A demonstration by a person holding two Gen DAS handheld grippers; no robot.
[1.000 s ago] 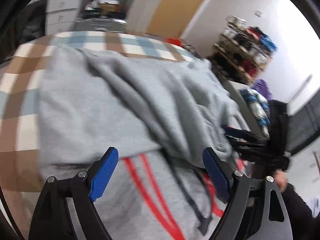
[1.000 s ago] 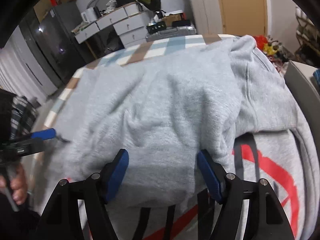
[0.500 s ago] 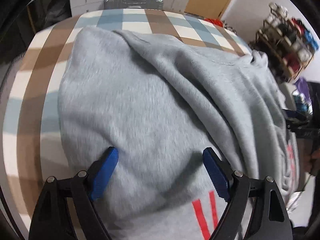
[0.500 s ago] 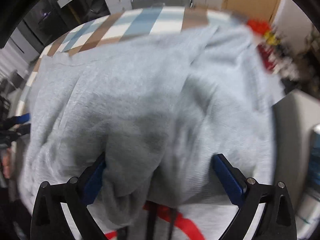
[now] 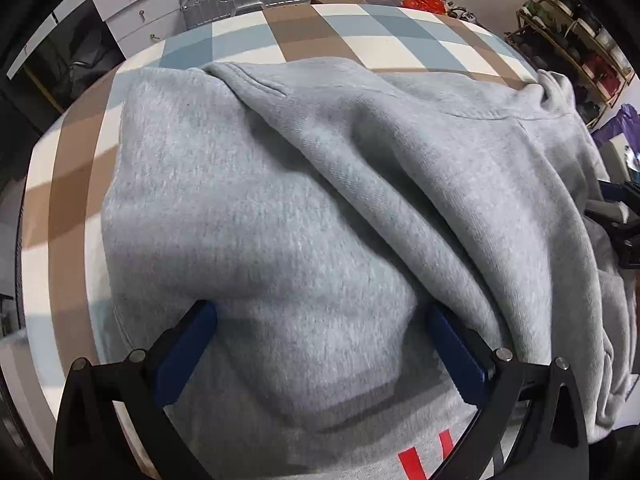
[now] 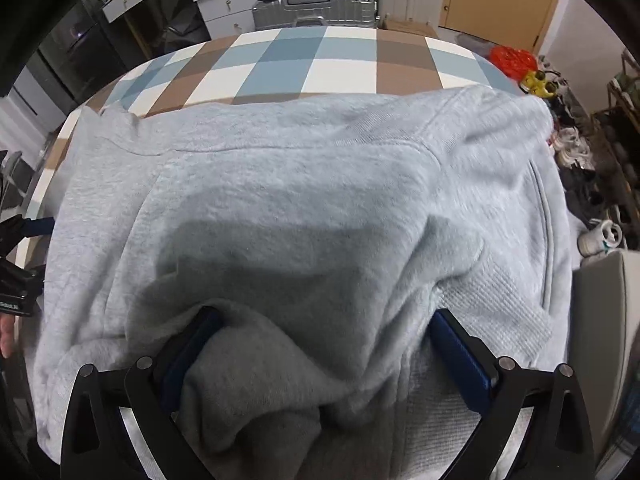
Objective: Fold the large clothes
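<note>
A large grey sweatshirt [image 5: 320, 180] lies folded over itself on the checked tablecloth [image 5: 360, 28]. A bit of its red print [image 5: 424, 456] shows at the near edge. My left gripper [image 5: 320, 344] points steeply down at it, jaws opening wide, with a grey fold lying loose between the blue pads [image 5: 188, 344]. In the right wrist view the sweatshirt [image 6: 300, 200] covers most of the cloth [image 6: 312, 60]. My right gripper [image 6: 324, 344] stands open wide over a bunched fold that brushes its left pad. Each gripper shows at the edge of the other's view.
A silver suitcase [image 6: 320, 4] and white drawers [image 5: 132, 12] stand beyond the table's far edge. A shelf rack [image 5: 576, 32] and shoes [image 6: 600, 236] are on the right. A pale box [image 6: 600, 320] sits close at the right side.
Both grippers have moved forward across the garment and tipped downward. The upper grey layer now covers most of the red print. Both pairs of jaws have spread wider.
</note>
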